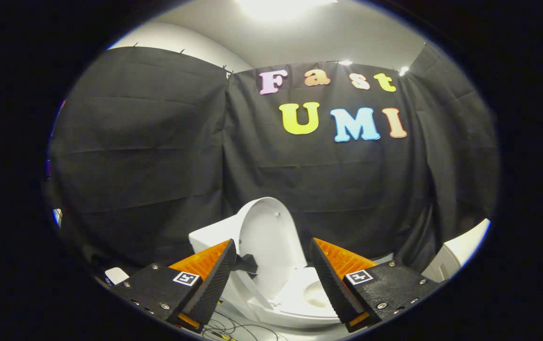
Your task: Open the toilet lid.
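Observation:
A white toilet (295, 310) stands just beyond my fingers, in front of the black cloth wall. Its lid (269, 237) is raised and stands nearly upright, leaning back against the tank (203, 240). The seat and bowl opening (316, 297) lie exposed below the lid. My gripper (270, 263) is open, its orange-and-black fingers (212, 277) spread wide on either side of the lid's lower part, with nothing pressed between them. A small black piece (248, 264) shows at the lid's edge next to my left finger.
Black cloth walls close the booth behind and on both sides. Loose cables (226, 327) lie on the floor below the toilet's front. A white object (461, 251) stands at the right, and a small white thing (116, 274) sits low at the left.

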Demonstrator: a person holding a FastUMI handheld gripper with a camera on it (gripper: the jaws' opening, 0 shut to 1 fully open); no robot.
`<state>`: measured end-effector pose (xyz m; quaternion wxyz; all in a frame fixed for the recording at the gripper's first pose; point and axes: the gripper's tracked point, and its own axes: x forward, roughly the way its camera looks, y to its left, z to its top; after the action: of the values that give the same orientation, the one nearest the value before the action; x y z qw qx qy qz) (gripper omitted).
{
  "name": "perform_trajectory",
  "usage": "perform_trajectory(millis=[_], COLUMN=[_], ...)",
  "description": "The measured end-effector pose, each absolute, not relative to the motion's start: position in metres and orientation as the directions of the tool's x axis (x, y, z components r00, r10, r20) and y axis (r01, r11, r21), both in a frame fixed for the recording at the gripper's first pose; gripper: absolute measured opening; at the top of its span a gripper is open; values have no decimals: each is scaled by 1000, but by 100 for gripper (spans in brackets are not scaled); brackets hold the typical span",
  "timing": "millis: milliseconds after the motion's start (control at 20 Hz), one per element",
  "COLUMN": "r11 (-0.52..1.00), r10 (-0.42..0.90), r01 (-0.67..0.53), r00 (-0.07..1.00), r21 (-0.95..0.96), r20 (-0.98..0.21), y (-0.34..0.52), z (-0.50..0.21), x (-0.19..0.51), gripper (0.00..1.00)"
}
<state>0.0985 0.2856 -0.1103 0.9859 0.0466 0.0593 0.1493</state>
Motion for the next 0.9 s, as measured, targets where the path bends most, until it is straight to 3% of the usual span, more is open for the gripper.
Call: perform_trajectory(millis=[900], r11=[982], r10=[175], r01=[-171], r00=[983], r21=[-76], r20=[48], y=[47], z=[-26], x=[100], gripper=[94])
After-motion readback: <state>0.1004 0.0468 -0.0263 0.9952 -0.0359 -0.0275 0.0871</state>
